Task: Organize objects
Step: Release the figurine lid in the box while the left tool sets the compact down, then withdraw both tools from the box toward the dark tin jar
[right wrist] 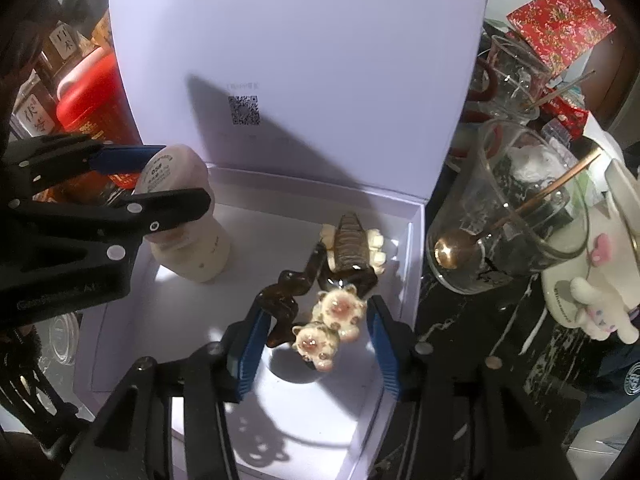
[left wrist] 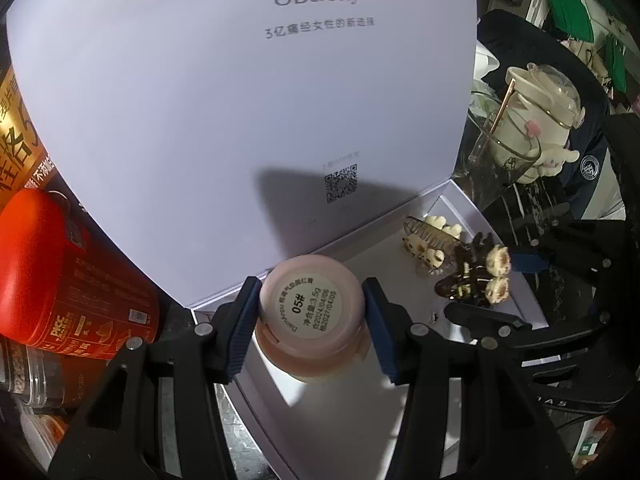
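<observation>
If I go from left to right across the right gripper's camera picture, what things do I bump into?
Red tin → left gripper clamped on the pink bottle → brown wavy hair clip → bear hair clip → glass cup with a gold spoon → white plush toy.

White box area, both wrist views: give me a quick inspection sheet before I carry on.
Surface: dark marbled tabletop; white box open on it, lid upright.
Job's things: pink jar, upside down with its label facing up, bottom resting on the box floor; brown bear hair clip and a flower claw clip lie in the box.
Clutter: red canister, glass beaker with spoon, plush-decorated cup.
Grippers: left hand-held gripper shut on the jar; right hand-held gripper straddles the bear clip, pads not pressing it.
Cables: nothing seen.
Surroundings: red patterned packet, crowded shelf items.
</observation>
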{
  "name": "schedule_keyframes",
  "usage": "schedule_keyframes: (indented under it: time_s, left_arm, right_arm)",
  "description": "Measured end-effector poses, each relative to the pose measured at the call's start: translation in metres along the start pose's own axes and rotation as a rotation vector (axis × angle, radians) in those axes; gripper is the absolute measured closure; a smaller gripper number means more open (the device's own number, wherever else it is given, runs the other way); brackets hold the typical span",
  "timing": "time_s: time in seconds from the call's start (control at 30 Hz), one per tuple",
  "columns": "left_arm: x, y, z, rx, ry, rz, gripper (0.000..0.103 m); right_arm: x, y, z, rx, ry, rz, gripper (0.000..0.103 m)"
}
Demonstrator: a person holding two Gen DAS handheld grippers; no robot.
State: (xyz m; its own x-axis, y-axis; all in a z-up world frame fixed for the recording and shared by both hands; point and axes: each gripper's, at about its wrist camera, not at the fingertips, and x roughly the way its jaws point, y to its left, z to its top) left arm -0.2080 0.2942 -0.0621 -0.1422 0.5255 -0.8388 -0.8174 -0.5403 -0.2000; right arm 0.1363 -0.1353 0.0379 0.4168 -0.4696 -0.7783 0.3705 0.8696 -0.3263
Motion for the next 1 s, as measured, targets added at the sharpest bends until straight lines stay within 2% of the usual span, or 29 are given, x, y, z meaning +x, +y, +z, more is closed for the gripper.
schedule_keyframes:
  time_s: [0.1, 0.23, 0.27, 0.33, 0.37, 0.47, 0.8, 0.83, 0.87, 1.0]
  left_arm:
    - [-0.002, -0.003, 0.001, -0.001, -0.002, 0.018, 0.053]
    - [-0.005, -0.008, 0.006, -0.011, 0.0, 0.03, 0.05]
    - [-0.007, -0.009, 0.004, 0.062, -0.011, -0.031, 0.048]
    - [-0.011, -0.01, 0.004, 0.054, -0.015, -0.029, 0.047]
    - [-0.013, -0.01, 0.002, 0.052, -0.018, -0.031, 0.046]
    - [-0.019, -0.013, 0.002, 0.049, -0.024, -0.031, 0.045]
    - [-0.047, -0.028, 0.005, 0.047, -0.057, -0.035, 0.044]
    - [-0.055, -0.022, 0.004, 0.046, -0.06, -0.037, 0.043]
    - [-0.059, -0.021, 0.003, 0.046, -0.063, -0.037, 0.042]
    - [-0.073, -0.021, 0.003, 0.039, -0.079, -0.033, 0.035]
  right_arm:
    - [-0.005, 0.002, 0.004, 0.005, -0.009, -0.015, 0.041]
    - [-0.011, -0.005, 0.012, 0.008, -0.014, -0.03, 0.041]
    - [-0.015, -0.011, 0.012, 0.012, -0.017, -0.035, 0.04]
    - [-0.029, -0.018, 0.013, 0.018, -0.025, -0.037, 0.04]
    - [-0.025, -0.005, 0.01, 0.02, -0.029, -0.038, 0.04]
    - [-0.034, 0.002, 0.006, -0.012, -0.047, -0.044, 0.04]
    - [-0.067, 0.008, 0.005, -0.011, -0.082, -0.06, 0.04]
    - [-0.071, 0.009, 0.004, -0.011, -0.087, -0.061, 0.04]
    - [-0.075, 0.008, 0.003, -0.081, -0.115, -0.046, 0.04]
    - [-0.088, 0.009, -0.001, -0.074, -0.127, -0.053, 0.04]
